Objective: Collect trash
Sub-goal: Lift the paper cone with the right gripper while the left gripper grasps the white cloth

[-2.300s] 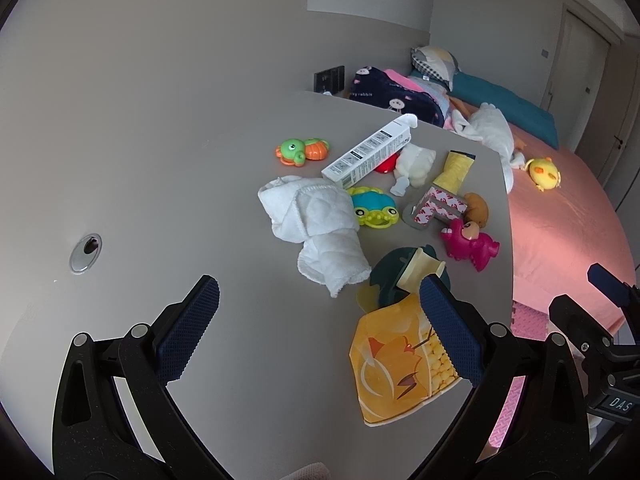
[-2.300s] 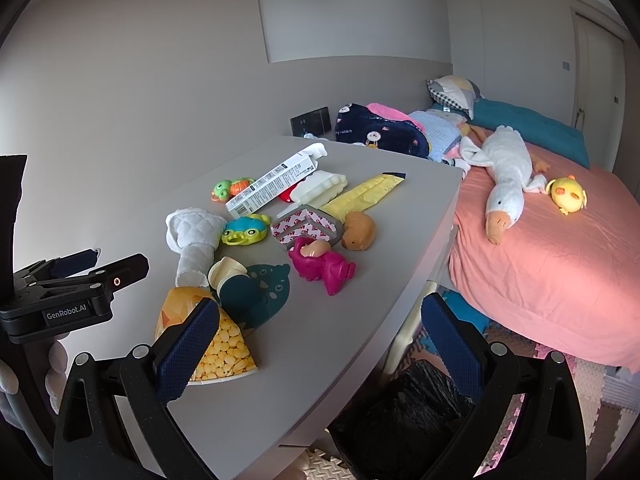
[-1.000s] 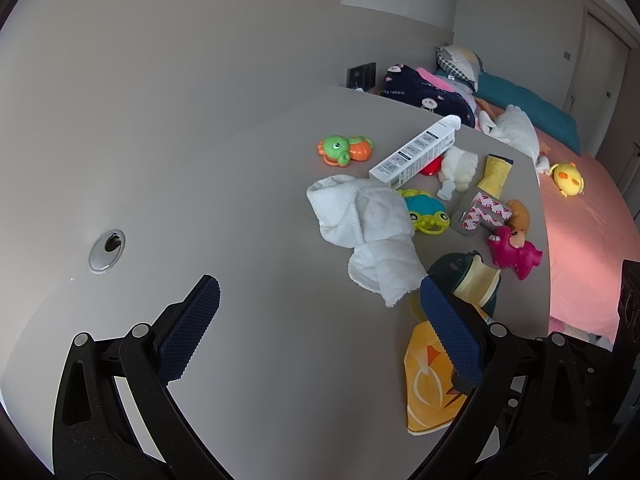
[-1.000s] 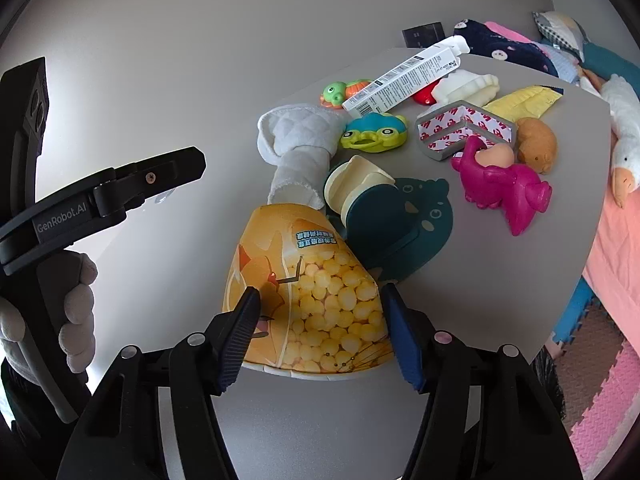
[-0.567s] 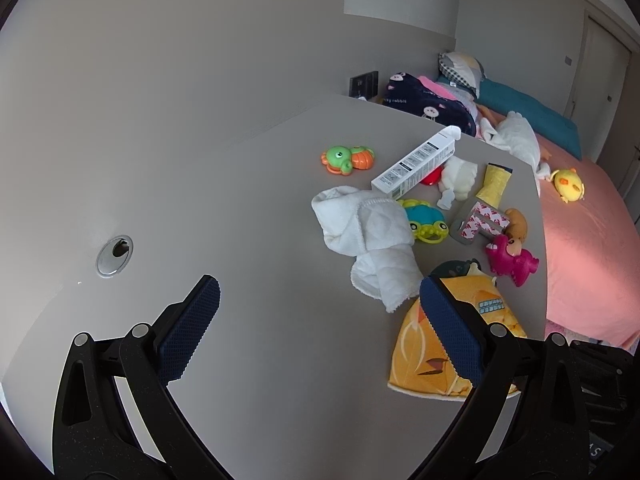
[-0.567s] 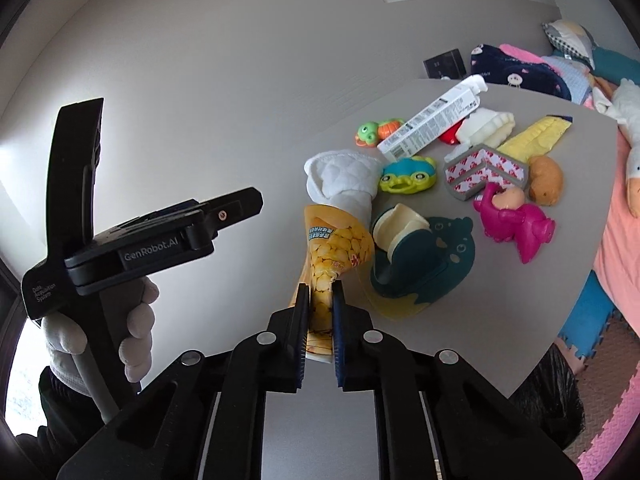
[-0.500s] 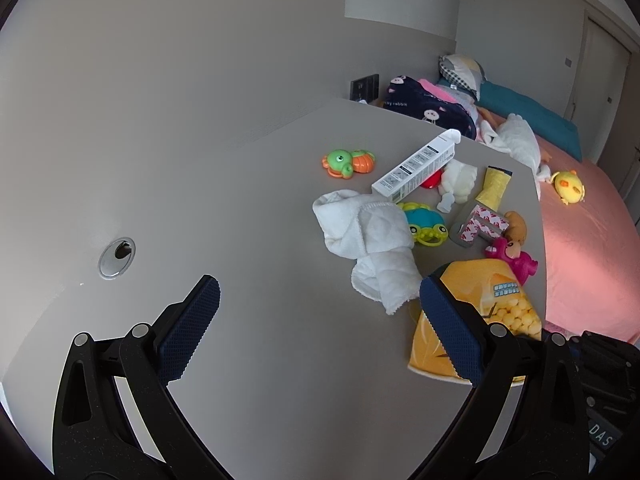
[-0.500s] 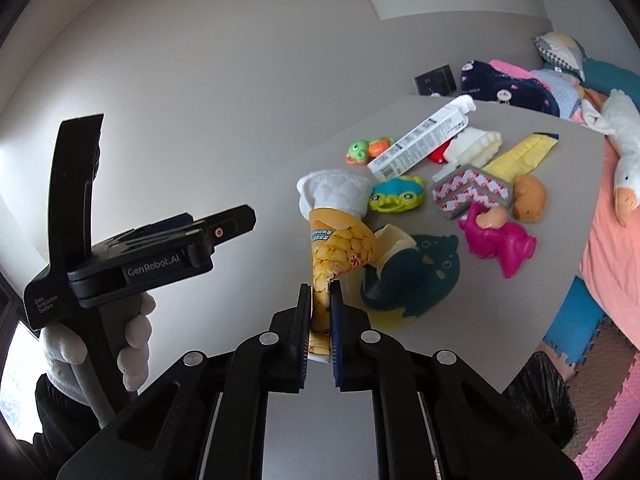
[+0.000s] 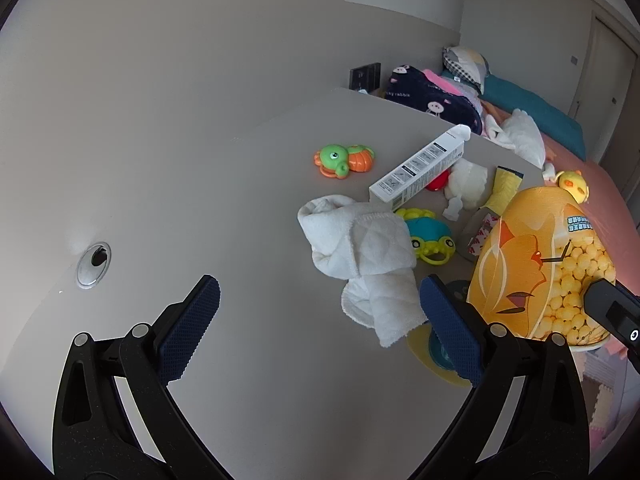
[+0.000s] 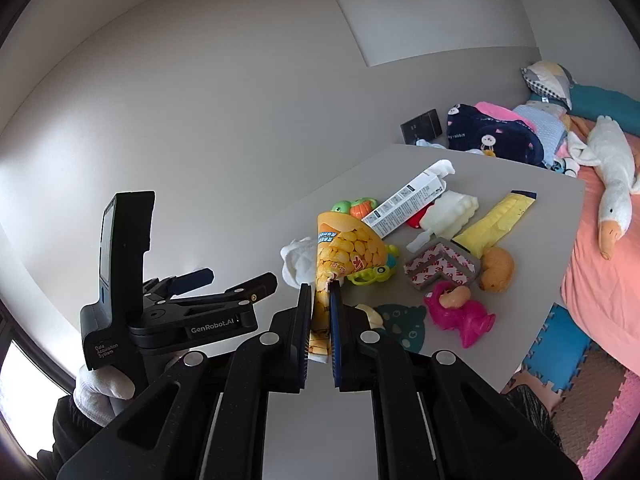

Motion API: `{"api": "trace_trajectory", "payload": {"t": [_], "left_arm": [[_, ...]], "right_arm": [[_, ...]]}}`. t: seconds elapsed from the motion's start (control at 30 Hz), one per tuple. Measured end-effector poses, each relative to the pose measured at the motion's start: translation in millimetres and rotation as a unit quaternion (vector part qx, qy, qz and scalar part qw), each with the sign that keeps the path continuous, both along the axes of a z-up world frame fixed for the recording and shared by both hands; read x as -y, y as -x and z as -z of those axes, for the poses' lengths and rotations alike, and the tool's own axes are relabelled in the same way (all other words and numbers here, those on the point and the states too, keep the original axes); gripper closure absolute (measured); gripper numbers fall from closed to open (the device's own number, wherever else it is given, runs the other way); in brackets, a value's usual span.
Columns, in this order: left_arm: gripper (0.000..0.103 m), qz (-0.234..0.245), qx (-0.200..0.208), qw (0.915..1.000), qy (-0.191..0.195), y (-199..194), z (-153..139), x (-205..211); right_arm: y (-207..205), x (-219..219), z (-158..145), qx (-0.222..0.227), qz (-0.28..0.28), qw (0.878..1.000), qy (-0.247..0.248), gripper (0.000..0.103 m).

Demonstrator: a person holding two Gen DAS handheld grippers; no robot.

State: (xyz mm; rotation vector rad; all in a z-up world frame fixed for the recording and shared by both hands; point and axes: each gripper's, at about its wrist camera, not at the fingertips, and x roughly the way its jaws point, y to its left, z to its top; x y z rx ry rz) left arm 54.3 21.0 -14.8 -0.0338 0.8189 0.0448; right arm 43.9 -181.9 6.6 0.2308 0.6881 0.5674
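Observation:
My right gripper (image 10: 320, 308) is shut on an orange snack bag (image 10: 344, 256) printed with yellow corn puffs and holds it up above the grey table (image 10: 532, 232). The bag also shows in the left wrist view (image 9: 540, 264), lifted at the right. My left gripper (image 9: 316, 320) is open and empty, low over the near part of the table (image 9: 220, 208). Other trash on the table: a white barcode box (image 10: 408, 200), a yellow wrapper (image 10: 496, 216) and a grey box with a red-white pattern (image 10: 440, 264).
Toys lie mixed in: a green and orange turtle (image 9: 342, 158), a white cloth (image 9: 364, 256), a teal-yellow turtle (image 9: 428, 240), a pink figure (image 10: 460, 316), a dark green bib (image 10: 400, 320). A black trash bag (image 10: 528, 404) stands below the table's right edge. A bed (image 10: 600, 264) is beyond.
My right gripper closed on the snack bag and lifted it off the table, now higher than before. My left gripper stayed open and drew back slightly.

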Motion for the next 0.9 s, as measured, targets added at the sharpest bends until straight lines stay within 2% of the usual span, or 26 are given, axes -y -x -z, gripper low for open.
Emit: {"api": "trace_trajectory", "payload": {"t": [0.23, 0.47, 0.53, 0.6, 0.7, 0.8, 0.9], "left_arm": [[0.006, 0.014, -0.016, 0.9993, 0.029, -31, 13, 5], [0.007, 0.008, -0.023, 0.9994, 0.024, -56, 26, 11], [0.020, 0.002, -0.024, 0.9996, 0.016, -62, 30, 13], [0.042, -0.005, -0.032, 0.9993, 0.020, -69, 36, 13], [0.058, -0.018, -0.025, 0.9993, 0.022, -71, 39, 11], [0.067, -0.017, -0.020, 0.9992, 0.029, -68, 38, 8], [0.071, -0.013, -0.018, 0.9988, 0.043, -63, 32, 6]], "right_arm": [[-26, 16, 1, 0.001, 0.030, 1.000, -0.001, 0.093], [-39, 28, -7, 0.019, 0.050, 0.999, 0.003, 0.093], [-41, 30, -7, 0.020, 0.054, 0.998, 0.003, 0.093], [-40, 32, -8, 0.021, 0.056, 0.998, 0.003, 0.093], [-36, 37, -10, 0.024, 0.059, 0.998, 0.003, 0.093], [-32, 41, -12, 0.025, 0.064, 0.998, 0.005, 0.093], [-28, 44, -16, 0.026, 0.066, 0.997, 0.004, 0.093]]}}
